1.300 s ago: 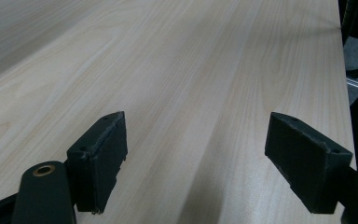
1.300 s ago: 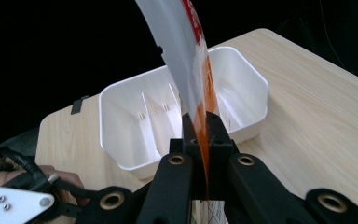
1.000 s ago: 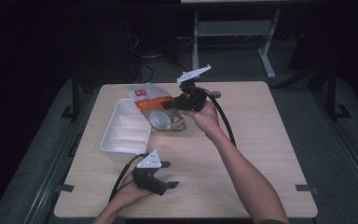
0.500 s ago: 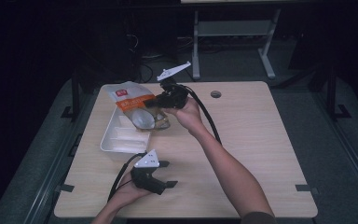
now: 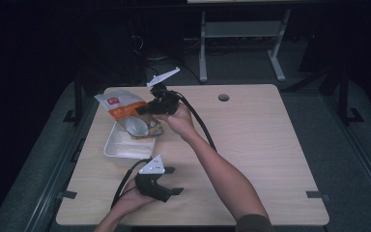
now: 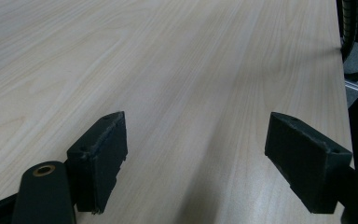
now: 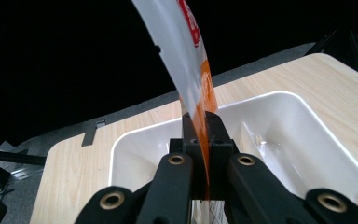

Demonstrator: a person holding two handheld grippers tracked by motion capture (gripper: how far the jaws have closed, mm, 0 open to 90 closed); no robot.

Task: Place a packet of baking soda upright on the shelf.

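An orange and white snack bag [image 5: 128, 112] with a clear window hangs above the white tray [image 5: 121, 151] at the table's left. My right gripper [image 5: 147, 110] is shut on the bag's edge and holds it in the air; in the right gripper view the bag [image 7: 186, 60] rises thin and edge-on from between the closed jaws, with the tray [image 7: 307, 140] below. My left gripper [image 5: 171, 186] rests near the front edge of the table, open. Its fingers [image 6: 102, 154] stand wide apart over bare wood.
The light wooden table [image 5: 261, 145] has a round cable hole [image 5: 223, 97] at its back. Black cables trail from both grippers. Dark floor and a metal frame [image 5: 241, 34] lie beyond the table's far edge.
My right gripper has carried the bag leftward, from near the table's back middle to above the tray. The left gripper has stayed where it was.
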